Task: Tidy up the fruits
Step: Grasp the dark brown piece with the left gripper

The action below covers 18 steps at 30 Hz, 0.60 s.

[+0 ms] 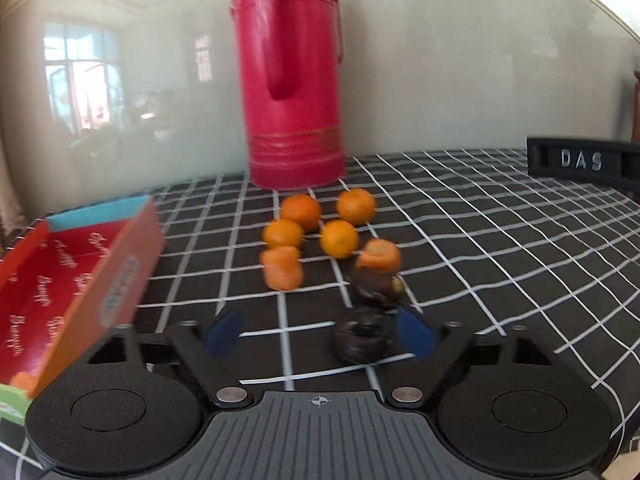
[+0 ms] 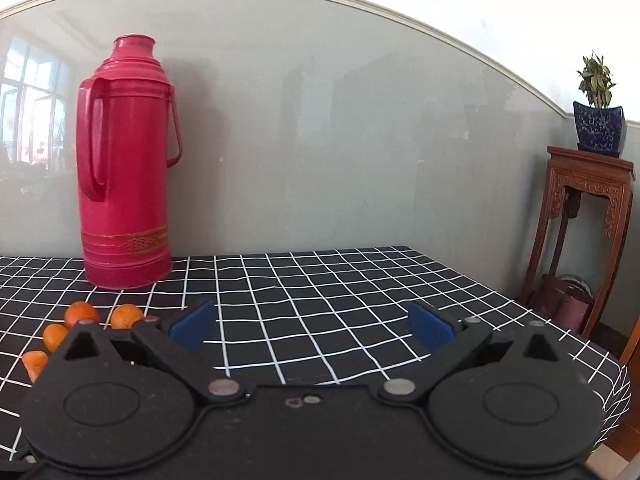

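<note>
Dark fruit [image 1: 363, 337] sits on the table [image 1: 500, 240] just inside the left claw [image 1: 320, 334], hugging its right pad (nothing pinched, jaws apart). Tangerines [image 1: 339, 239] lie beyond. Right claw [image 2: 312, 328] gapes wide over bare cloth, so left is nearer.

1. My grippers [image 2: 312, 330] are matt black plastic with blue foam-like pads [image 2: 192, 326] and bright metal pivots [image 2: 224, 388].
2. The tablecloth [image 2: 320, 280] is matt black cloth with a white grid.
3. The flask [image 2: 124, 168] is glossy red.
4. The box [image 1: 72, 280] is printed card.
5. The stand [image 2: 580, 220] is carved, polished wood.
6. The oranges [image 1: 340, 239] have smooth skins.
</note>
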Available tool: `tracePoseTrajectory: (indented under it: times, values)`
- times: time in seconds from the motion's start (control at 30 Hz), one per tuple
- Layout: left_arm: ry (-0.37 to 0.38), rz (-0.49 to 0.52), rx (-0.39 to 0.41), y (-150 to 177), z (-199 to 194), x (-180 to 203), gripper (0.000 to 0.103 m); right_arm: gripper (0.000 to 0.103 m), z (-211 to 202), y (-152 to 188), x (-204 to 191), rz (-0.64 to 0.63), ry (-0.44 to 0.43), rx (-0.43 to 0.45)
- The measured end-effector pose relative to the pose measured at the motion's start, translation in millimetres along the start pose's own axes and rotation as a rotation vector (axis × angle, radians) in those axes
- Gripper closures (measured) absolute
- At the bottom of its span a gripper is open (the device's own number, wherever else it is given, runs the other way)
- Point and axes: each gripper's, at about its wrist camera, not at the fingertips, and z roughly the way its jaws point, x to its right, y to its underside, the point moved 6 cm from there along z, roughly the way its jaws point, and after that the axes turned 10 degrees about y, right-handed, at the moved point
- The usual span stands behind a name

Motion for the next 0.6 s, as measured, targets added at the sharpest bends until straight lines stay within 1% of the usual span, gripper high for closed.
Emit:
tracePoseTrajectory:
  times: [0.03,0.13,0.17,0.2,0.27,0.4,0.5,0.6]
  values:
    - [0.012,0.0,-0.013,2,3,2,0.032,0.006,1,0,1,0.004,0.0,-0.003]
    - [0.016,0.02,-0.032,6,12,9,0.034,0.006,3,-2,3,0.013,0.001,-0.008]
    - [0.024,0.022,-0.038,7,12,10,0.044,0.006,4,-2,4,0.015,-0.003,-0.009]
    - [0.04,0.018,-0.033,7,12,12,0.057,0.006,4,-2,4,0.016,-0.005,-0.011]
    - [0.048,0.023,-0.033,6,13,17,0.063,0.006,3,-2,4,0.019,-0.011,-0.011]
    - [0.028,0.023,-0.023,6,11,16,0.063,0.006,0,-3,2,0.022,-0.029,-0.006]
    - [0.006,0.015,0.001,4,6,11,0.063,0.006,-4,-5,-2,0.025,-0.049,-0.002]
    - [-0.043,0.008,0.043,-1,-5,-1,0.063,0.006,-7,-6,-7,0.024,-0.07,0.0]
